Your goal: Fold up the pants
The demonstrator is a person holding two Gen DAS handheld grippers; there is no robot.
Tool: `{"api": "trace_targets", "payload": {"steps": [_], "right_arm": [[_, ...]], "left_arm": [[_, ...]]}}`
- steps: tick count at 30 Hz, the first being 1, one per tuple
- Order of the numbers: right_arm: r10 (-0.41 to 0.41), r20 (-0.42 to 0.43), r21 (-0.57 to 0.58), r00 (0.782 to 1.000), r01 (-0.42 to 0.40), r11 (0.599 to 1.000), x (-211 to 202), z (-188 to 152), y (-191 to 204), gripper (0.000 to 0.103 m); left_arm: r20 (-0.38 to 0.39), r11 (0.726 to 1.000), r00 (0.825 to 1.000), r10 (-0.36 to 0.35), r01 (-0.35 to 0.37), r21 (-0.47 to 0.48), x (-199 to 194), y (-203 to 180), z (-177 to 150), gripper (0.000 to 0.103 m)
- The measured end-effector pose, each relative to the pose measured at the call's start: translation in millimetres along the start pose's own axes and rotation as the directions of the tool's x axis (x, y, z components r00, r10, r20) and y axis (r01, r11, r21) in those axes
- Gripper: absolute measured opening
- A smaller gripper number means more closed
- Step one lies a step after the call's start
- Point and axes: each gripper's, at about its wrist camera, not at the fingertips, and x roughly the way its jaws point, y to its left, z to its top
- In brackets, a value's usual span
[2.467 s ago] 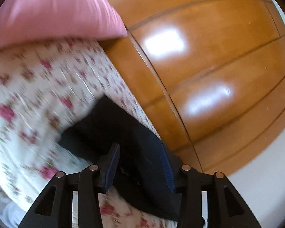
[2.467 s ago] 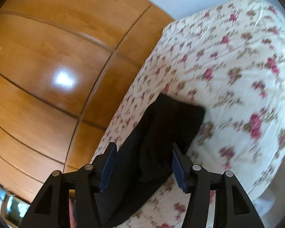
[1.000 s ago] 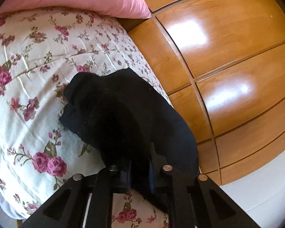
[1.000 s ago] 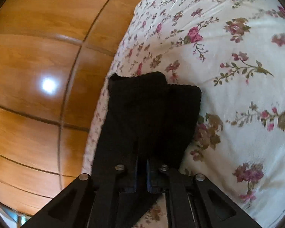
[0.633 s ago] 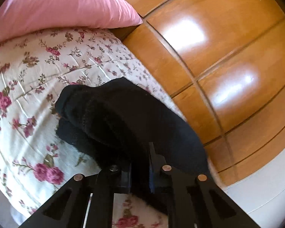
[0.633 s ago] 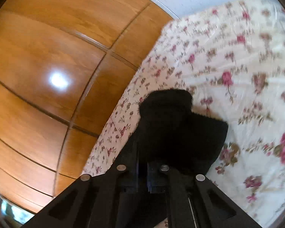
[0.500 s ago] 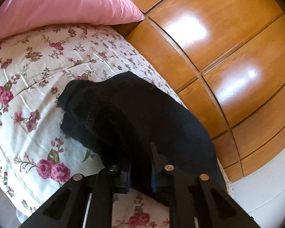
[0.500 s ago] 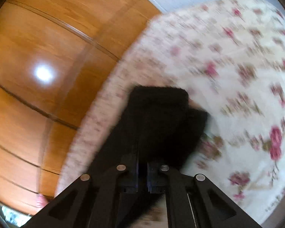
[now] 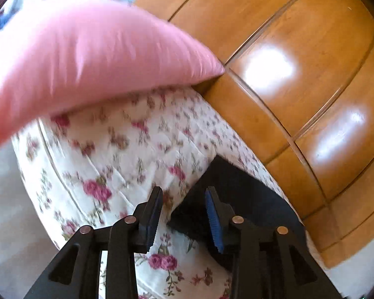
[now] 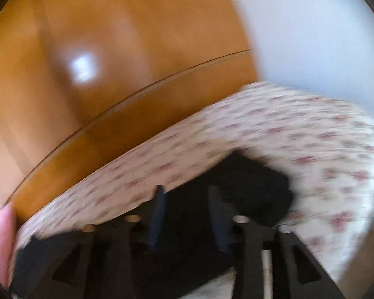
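Note:
The black pants (image 9: 241,194) lie folded on the floral bed sheet (image 9: 127,154), close to the bed's edge by the wardrobe. My left gripper (image 9: 183,214) hovers over their left edge with its jaws opening; the blue pads stand apart, touching no cloth. The right wrist view is smeared by motion. There the pants (image 10: 259,186) show as a dark heap under and beyond my right gripper (image 10: 187,214). Its jaws are opening too, and dark cloth shows in the gap, but the pads do not press on it.
A pink pillow (image 9: 92,57) lies at the head of the bed, and its corner (image 10: 0,236) shows in the right wrist view. Glossy wooden wardrobe doors (image 9: 299,62) run along the bed's far side. A pale wall (image 10: 311,25) stands beyond the foot of the bed.
Both grippers were shut on the pants and have let go and opened. Both have lifted and drawn back, and the right one has rolled. The pants now lie on the sheet.

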Motion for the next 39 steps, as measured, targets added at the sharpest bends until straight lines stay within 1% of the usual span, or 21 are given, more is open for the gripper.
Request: {"api": "trace_targets", "payload": {"steps": [3, 6, 10, 13, 14, 16, 19, 21, 22, 26, 27, 28, 29, 31, 32, 33, 34, 35, 37, 38, 39], "right_arm": [[0.198, -0.144, -0.078, 0.970, -0.211, 0.974, 26.7, -16.1, 57.0, 0.053], [0.349, -0.300, -0.123, 0.888, -0.399, 0.909, 59.1, -31.5, 124.1, 0.053], [0.481, -0.489, -0.126, 0.727, -0.605, 0.786, 100.8, -47.2, 221.1, 0.053], [0.493, -0.552, -0.127, 0.672, -0.652, 0.748, 128.7, -53.8, 273.0, 0.053], [0.508, -0.574, -0.102, 0.643, -0.671, 0.734, 142.8, -54.8, 293.2, 0.053], [0.509, -0.600, -0.075, 0.617, -0.677, 0.732, 167.5, -58.4, 323.5, 0.053], [0.459, -0.684, -0.062, 0.567, -0.672, 0.738, 197.1, -71.6, 358.8, 0.053], [0.379, -0.774, -0.068, 0.508, -0.661, 0.748, 214.7, -85.0, 377.2, 0.052], [0.356, -0.813, -0.059, 0.460, -0.674, 0.737, 223.3, -92.3, 384.0, 0.050], [0.351, -0.882, 0.031, 0.314, -0.705, 0.708, 236.0, -109.4, 390.9, 0.038], [0.363, -0.877, 0.040, 0.314, -0.706, 0.708, 236.9, -111.4, 389.3, 0.034], [0.377, -0.857, 0.027, 0.352, -0.699, 0.715, 237.9, -113.5, 388.3, 0.020], [0.390, -0.826, 0.013, 0.407, -0.678, 0.735, 238.3, -114.2, 384.4, 0.013], [0.483, -0.730, 0.065, 0.483, -0.655, 0.753, 228.5, -104.7, 370.7, 0.010], [0.561, -0.638, 0.116, 0.527, -0.655, 0.747, 221.0, -95.1, 362.0, 0.008], [0.603, -0.576, 0.150, 0.552, -0.654, 0.742, 217.3, -90.0, 355.5, 0.007], [0.606, -0.527, 0.163, 0.595, -0.629, 0.760, 218.2, -89.1, 348.9, 0.007], [0.576, -0.512, 0.139, 0.638, -0.600, 0.788, 221.7, -91.1, 346.7, 0.000], [0.482, -0.504, 0.089, 0.717, -0.512, 0.854, 239.2, -95.1, 339.8, 0.000], [0.445, -0.510, 0.088, 0.736, -0.470, 0.878, 253.5, -97.4, 332.7, 0.000], [0.424, -0.528, 0.109, 0.736, -0.436, 0.893, 265.8, -100.3, 324.0, 0.000]], "left_arm": [[0.023, 0.991, 0.997, -0.073, 0.070, 0.118, -2.1, -41.2, 1.0, 0.036], [-0.054, 0.948, 0.982, -0.182, 0.190, 0.255, 14.1, -90.0, -7.4, 0.036], [-0.238, 0.881, 0.935, -0.262, 0.332, 0.336, 56.9, -145.3, -39.1, 0.036], [-0.337, 0.873, 0.912, -0.234, 0.350, 0.340, 89.8, -158.1, -66.9, 0.036], [-0.350, 0.876, 0.914, -0.205, 0.331, 0.351, 98.4, -156.7, -75.0, 0.036], [-0.352, 0.881, 0.923, -0.156, 0.291, 0.373, 108.8, -147.9, -88.6, 0.035], [-0.330, 0.867, 0.921, -0.208, 0.329, 0.373, 99.3, -137.4, -94.3, 0.035], [-0.332, 0.866, 0.915, -0.231, 0.348, 0.359, 98.7, -133.1, -95.8, 0.035], [-0.328, 0.865, 0.911, -0.249, 0.361, 0.349, 97.0, -129.9, -95.6, 0.035], [-0.319, 0.867, 0.903, -0.289, 0.388, 0.312, 99.4, -125.6, -93.8, 0.035], [-0.317, 0.867, 0.902, -0.294, 0.391, 0.310, 99.8, -125.8, -94.0, 0.035], [-0.317, 0.866, 0.901, -0.297, 0.394, 0.307, 100.2, -127.1, -93.7, 0.035], [-0.310, 0.866, 0.900, -0.307, 0.400, 0.301, 97.5, -126.1, -93.8, 0.035], [-0.287, 0.872, 0.903, -0.320, 0.399, 0.283, 95.2, -124.4, -93.3, 0.035], [-0.278, 0.881, 0.906, -0.318, 0.391, 0.267, 96.7, -121.6, -91.4, 0.031], [-0.278, 0.885, 0.908, -0.315, 0.386, 0.260, 97.8, -120.8, -91.2, 0.026], [-0.279, 0.889, 0.911, -0.305, 0.377, 0.259, 99.2, -120.7, -91.3, 0.026], [-0.280, 0.893, 0.916, -0.287, 0.361, 0.267, 99.7, -122.2, -92.4, 0.026], [-0.282, 0.894, 0.917, -0.282, 0.358, 0.271, 99.7, -123.0, -93.1, 0.026], [-0.283, 0.893, 0.914, -0.290, 0.365, 0.263, 99.2, -121.7, -92.8, 0.026], [-0.285, 0.893, 0.912, -0.295, 0.369, 0.258, 99.4, -120.8, -92.6, 0.026]]}}
